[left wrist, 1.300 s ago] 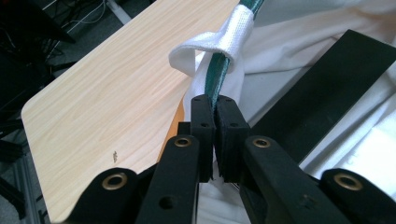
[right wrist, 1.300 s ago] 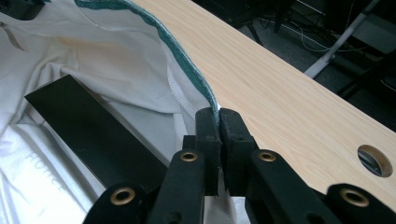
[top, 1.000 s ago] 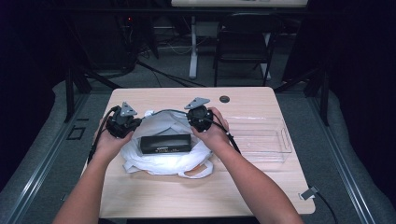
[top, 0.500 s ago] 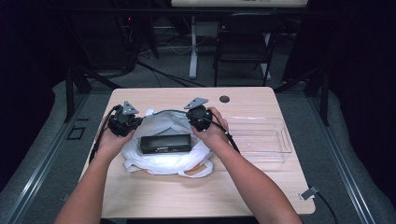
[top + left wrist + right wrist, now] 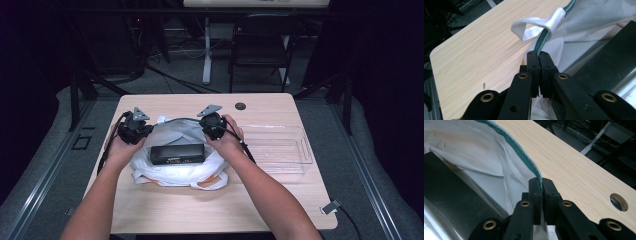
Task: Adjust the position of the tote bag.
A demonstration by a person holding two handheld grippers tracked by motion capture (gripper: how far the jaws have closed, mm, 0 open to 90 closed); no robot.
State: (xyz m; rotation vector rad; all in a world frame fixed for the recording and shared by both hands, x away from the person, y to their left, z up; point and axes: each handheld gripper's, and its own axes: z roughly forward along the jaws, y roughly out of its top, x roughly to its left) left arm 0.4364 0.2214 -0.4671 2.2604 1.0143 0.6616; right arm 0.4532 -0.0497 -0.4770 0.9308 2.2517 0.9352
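The left gripper (image 5: 539, 56) has its jaws pressed together on the green edge (image 5: 543, 40) of the white bag (image 5: 175, 172). A white loop (image 5: 536, 26) hangs on that edge just past the jaws. The right gripper (image 5: 541, 182) has its jaws pinching the same green edge farther along. The bag lies in the middle of the table (image 5: 165, 210), and the two grippers hold its far rim, one at the left and one at the right. A black box (image 5: 177, 153) lies on the bag between the hands. It has small writing on its near side, too small to read. A clear tray (image 5: 285, 150) sits on the table to the right of the bag.
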